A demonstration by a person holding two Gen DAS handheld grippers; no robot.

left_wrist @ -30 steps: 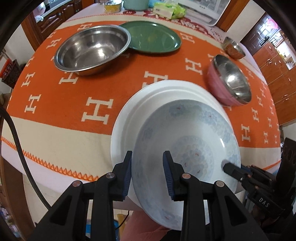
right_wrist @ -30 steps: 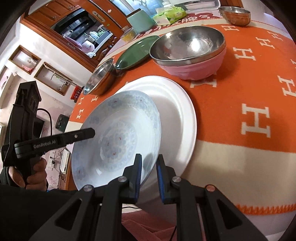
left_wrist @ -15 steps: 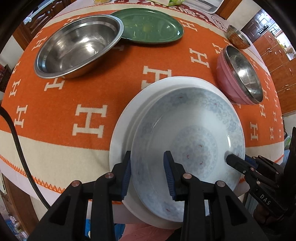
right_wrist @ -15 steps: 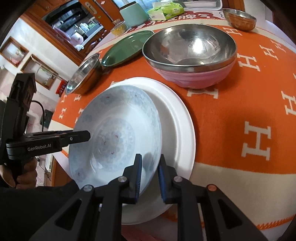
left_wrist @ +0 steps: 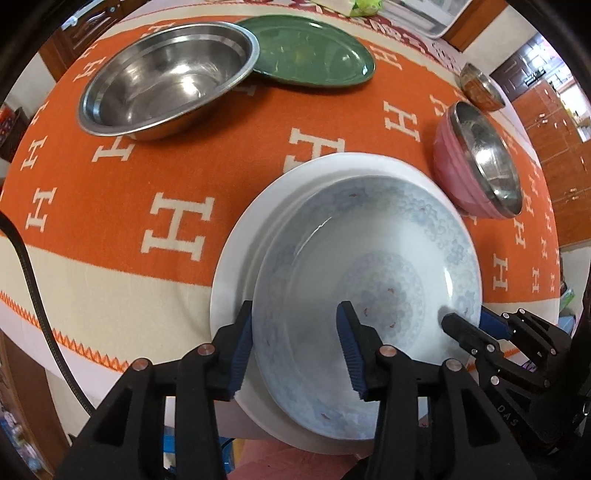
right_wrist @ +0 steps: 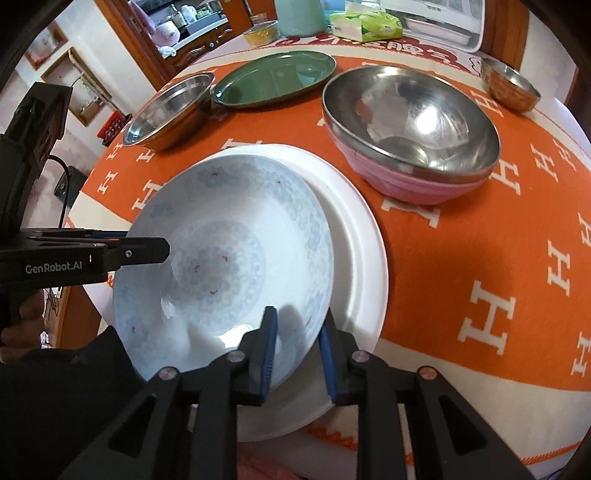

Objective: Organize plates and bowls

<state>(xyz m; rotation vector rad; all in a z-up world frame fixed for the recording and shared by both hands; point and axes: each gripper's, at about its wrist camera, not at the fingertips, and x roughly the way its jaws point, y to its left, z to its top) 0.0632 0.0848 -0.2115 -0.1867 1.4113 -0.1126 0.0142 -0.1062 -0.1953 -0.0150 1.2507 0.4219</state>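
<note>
A blue-patterned deep plate (left_wrist: 369, 258) (right_wrist: 229, 229) lies in a larger white plate (left_wrist: 258, 229) (right_wrist: 362, 236) at the near edge of the orange cloth. My left gripper (left_wrist: 295, 347) (right_wrist: 147, 242) straddles the patterned plate's left rim. Its jaws are opening and the pads stand off the rim. My right gripper (right_wrist: 297, 345) (left_wrist: 467, 321) straddles the opposite rim. Its jaws are opening too, with a gap on both sides of the rim.
Behind the stack are a wide steel bowl (left_wrist: 166, 77) (right_wrist: 170, 107), a green plate (left_wrist: 310, 48) (right_wrist: 273, 79), a pink bowl with a steel inside (left_wrist: 476, 158) (right_wrist: 410, 122) and a small copper bowl (left_wrist: 480, 86) (right_wrist: 509, 85). A tissue pack (right_wrist: 365, 24) lies at the back.
The patterned plate has settled flat into the white plate. Both grippers' jaws have widened and come off its rim. The right gripper has rolled a little.
</note>
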